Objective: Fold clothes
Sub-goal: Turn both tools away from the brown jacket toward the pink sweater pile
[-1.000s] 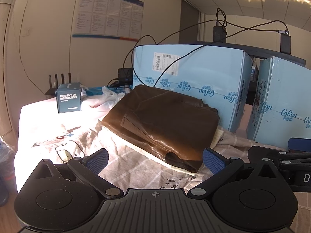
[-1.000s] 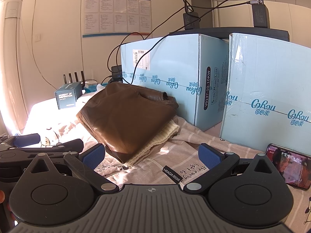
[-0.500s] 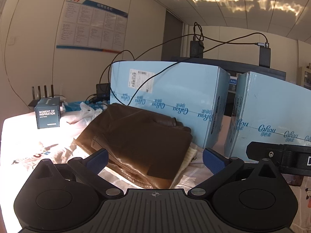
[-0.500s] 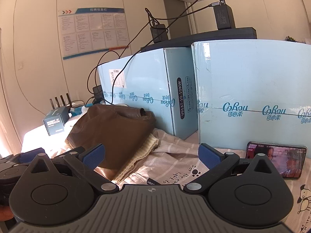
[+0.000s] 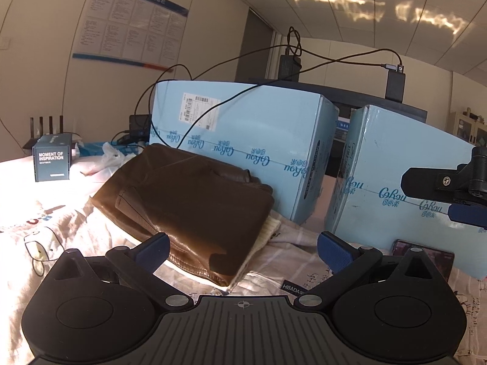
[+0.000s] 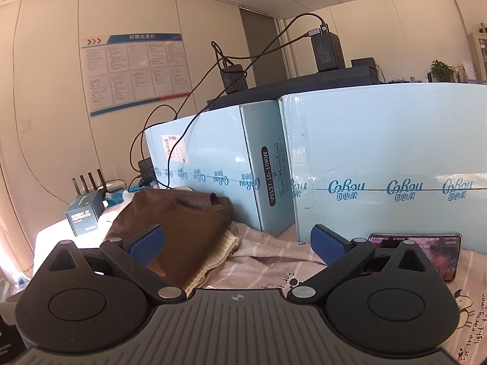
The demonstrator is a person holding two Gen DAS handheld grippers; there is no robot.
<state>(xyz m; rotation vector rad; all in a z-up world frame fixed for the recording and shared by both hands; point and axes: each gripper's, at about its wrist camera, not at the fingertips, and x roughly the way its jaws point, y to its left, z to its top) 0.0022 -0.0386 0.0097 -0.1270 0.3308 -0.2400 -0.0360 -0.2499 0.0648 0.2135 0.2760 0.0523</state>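
A folded brown leather jacket (image 5: 188, 200) lies on a printed bedsheet (image 5: 61, 243), on top of a folded cream knit (image 5: 264, 231). My left gripper (image 5: 242, 248) is open and empty, held above the near edge of the jacket. My right gripper (image 6: 237, 243) is open and empty, to the right of the jacket (image 6: 182, 228) and above the sheet (image 6: 274, 261). Part of the right gripper shows at the right edge of the left wrist view (image 5: 456, 194).
Two light blue cardboard boxes (image 5: 243, 149) (image 6: 395, 167) stand behind the jacket, with black cables and adapters on top. A phone (image 6: 426, 252) with a lit screen leans on the right box. A small dark box (image 5: 51, 162) and a router stand at the far left.
Both grippers have risen and tilted up, so more wall and ceiling shows. The right gripper has swung right, towards the boxes and phone. The jacket has not moved.
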